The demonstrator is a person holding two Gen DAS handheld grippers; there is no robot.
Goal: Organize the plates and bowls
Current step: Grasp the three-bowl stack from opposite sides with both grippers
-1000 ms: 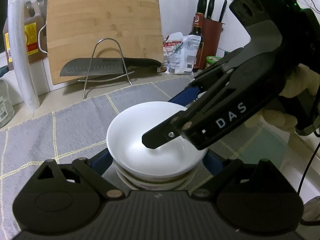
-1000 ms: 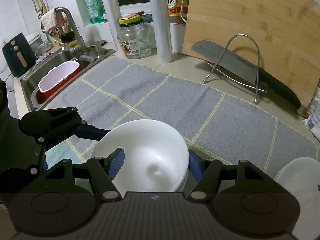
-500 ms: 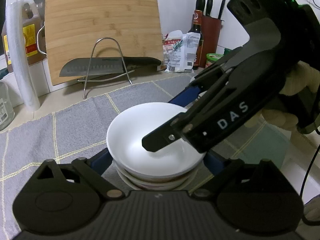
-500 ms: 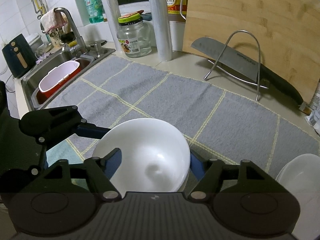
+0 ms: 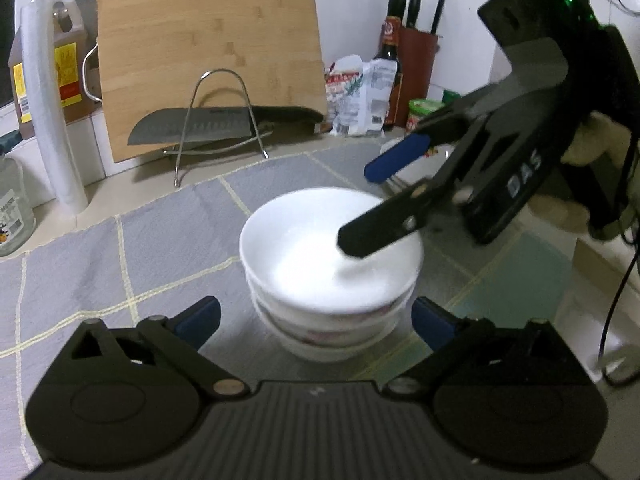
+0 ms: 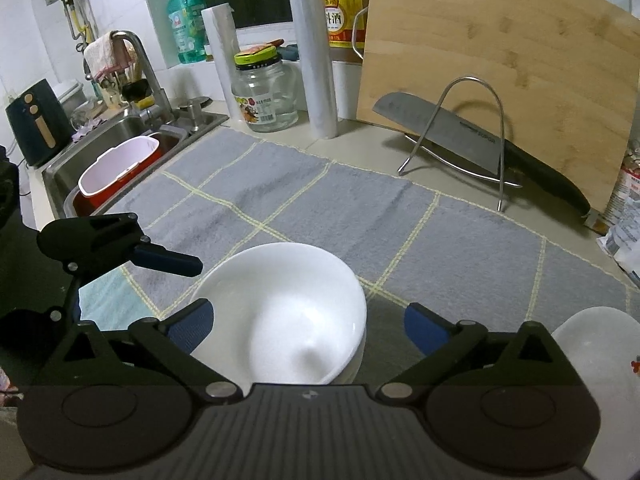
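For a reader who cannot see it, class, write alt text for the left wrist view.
A stack of white ceramic bowls sits on a grey checked cloth between the open blue-padded fingers of the left claw, which has just been opening and does not touch it. The right claw reaches in from the right, one finger over the top bowl. Behind, a bamboo cutting board leans behind a knife.

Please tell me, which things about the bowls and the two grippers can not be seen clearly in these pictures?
- Stack of white bowls: blurred in the left wrist view; the lower bowls' pattern is unreadable, and their count is uncertain.
- In the right wrist view the top bowl and the gripper body hide the lower bowls.
- Dish at the right edge: cut off by the frame and the gripper.
- Right gripper: its lower finger covers part of the top bowl.
- Left gripper: open, clear of the stack.
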